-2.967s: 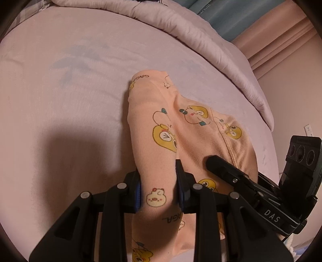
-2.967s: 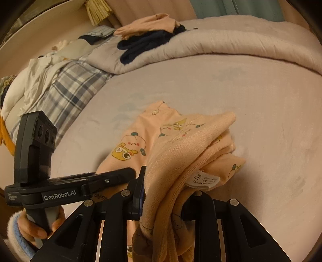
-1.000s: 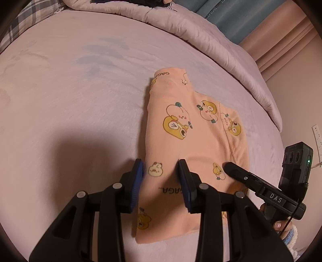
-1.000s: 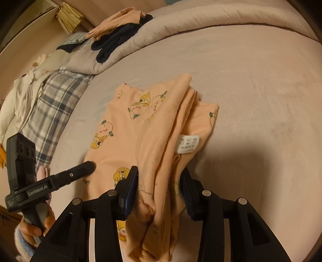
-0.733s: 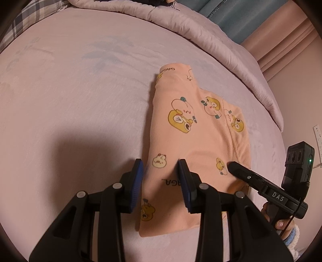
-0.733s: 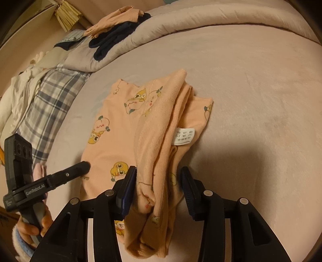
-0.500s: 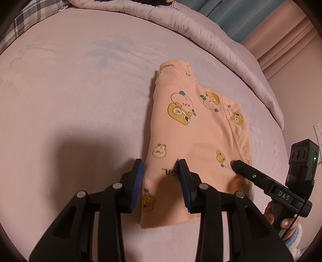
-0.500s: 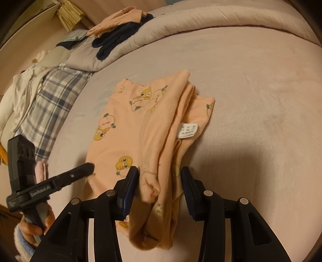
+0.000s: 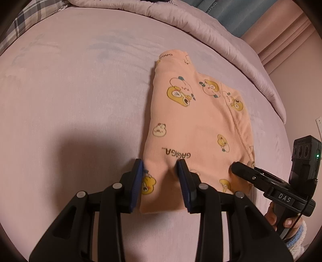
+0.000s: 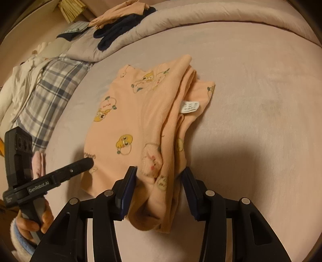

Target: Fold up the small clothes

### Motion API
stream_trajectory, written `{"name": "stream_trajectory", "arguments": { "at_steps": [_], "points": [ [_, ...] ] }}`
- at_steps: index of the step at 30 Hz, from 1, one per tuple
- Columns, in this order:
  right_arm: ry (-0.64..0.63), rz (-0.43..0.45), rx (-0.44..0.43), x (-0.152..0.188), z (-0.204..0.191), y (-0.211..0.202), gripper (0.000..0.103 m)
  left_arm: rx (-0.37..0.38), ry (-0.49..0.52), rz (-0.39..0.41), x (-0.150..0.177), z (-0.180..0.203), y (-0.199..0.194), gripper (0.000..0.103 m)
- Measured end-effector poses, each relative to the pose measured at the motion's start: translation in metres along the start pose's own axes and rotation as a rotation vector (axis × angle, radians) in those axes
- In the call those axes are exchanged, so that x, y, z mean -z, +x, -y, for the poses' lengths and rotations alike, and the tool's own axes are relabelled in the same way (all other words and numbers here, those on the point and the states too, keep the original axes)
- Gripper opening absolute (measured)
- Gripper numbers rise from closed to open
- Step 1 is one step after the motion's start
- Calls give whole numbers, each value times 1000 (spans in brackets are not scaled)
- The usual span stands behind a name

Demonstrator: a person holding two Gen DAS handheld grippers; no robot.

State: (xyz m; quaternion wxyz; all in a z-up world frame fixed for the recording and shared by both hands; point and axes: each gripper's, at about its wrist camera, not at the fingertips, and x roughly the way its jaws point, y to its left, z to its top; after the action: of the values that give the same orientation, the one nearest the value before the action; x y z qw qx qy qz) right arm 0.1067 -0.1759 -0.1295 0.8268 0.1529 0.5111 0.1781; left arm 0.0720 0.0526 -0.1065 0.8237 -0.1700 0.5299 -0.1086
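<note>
Folded peach garment (image 9: 197, 125) flat on the bed (image 9: 80, 90): soft, light, floppy.

My left claw (image 9: 160, 170) pinches its near edge; my right claw (image 10: 160, 178) is opening around the bunched side. I'd grip whole stacked hems, or layers will slide apart.

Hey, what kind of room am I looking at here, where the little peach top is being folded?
Most likely a bedroom. The peach top lies on a bed sheet, a rolled-back duvet runs along the far edge, and curtains hang behind it.
</note>
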Motion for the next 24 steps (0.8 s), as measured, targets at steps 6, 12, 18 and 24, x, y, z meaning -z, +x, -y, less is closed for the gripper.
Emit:
{"name": "stream_trajectory", "arguments": {
  "at_steps": [6, 12, 18, 24],
  "points": [
    [-43, -20, 30, 6, -5, 5, 46, -5, -4, -10, 5, 0, 4, 34],
    [-68, -25, 54, 7, -8, 4, 46, -25, 2, -3, 7, 4, 2, 34],
    [-72, -21, 59, 11, -10, -2, 46, -58, -14, 20, 16, 13, -8, 36],
    [-98, -4, 55, 20, -15, -15, 47, -85, 15, 78, 22, 24, -28, 68]
  ]
}}
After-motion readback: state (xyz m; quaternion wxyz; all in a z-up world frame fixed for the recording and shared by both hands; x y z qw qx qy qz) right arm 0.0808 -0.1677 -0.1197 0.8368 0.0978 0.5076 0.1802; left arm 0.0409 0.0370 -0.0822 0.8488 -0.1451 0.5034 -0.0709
